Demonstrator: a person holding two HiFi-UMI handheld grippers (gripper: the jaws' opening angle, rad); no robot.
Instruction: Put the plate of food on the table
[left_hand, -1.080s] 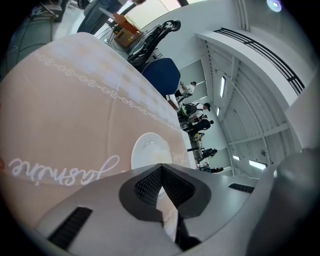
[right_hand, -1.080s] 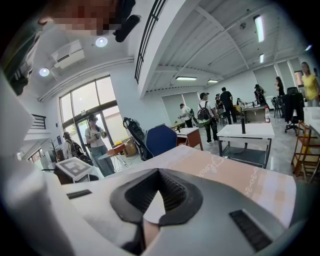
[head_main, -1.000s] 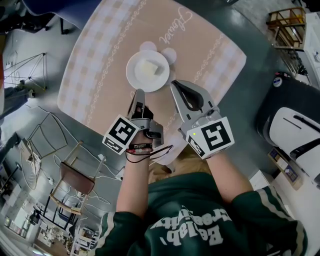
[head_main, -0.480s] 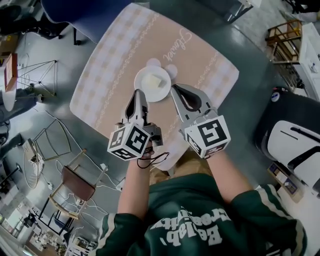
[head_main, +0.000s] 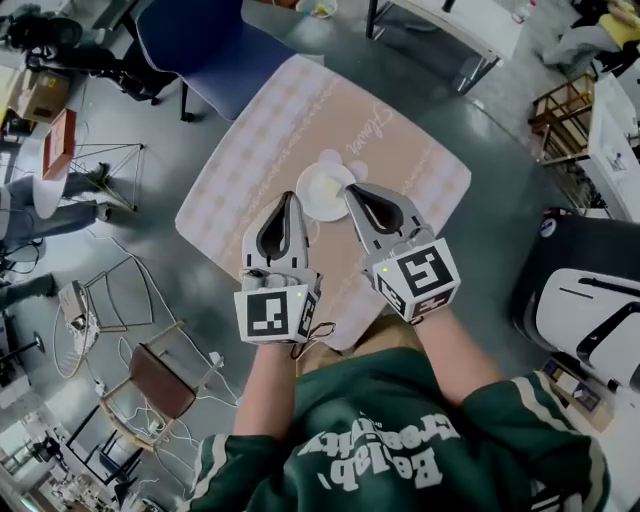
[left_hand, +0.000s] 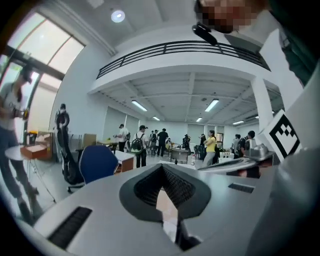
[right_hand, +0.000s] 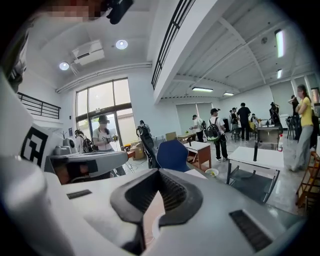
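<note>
The person's green shirt (head_main: 390, 450) fills the 6 o'clock edge of the head view, with both forearms reaching toward 12 o'clock. The left gripper (head_main: 287, 198) has its jaws pressed together with nothing between them. The right gripper (head_main: 352, 190) is just beside it at 3 o'clock, its jaws likewise closed and empty. Just past their tips a white plate (head_main: 308, 196) sits flat on the table (head_main: 250, 150), on the checked cloth toward the person's side, and neither gripper grips it. A pale piece of food (head_main: 326, 184) lies on the plate. The left tip shows at the plate's 8 o'clock, and the right tip overlaps its 4 o'clock rim. A blue chair (head_main: 190, 45) stands beyond the table at 11 o'clock.
</note>
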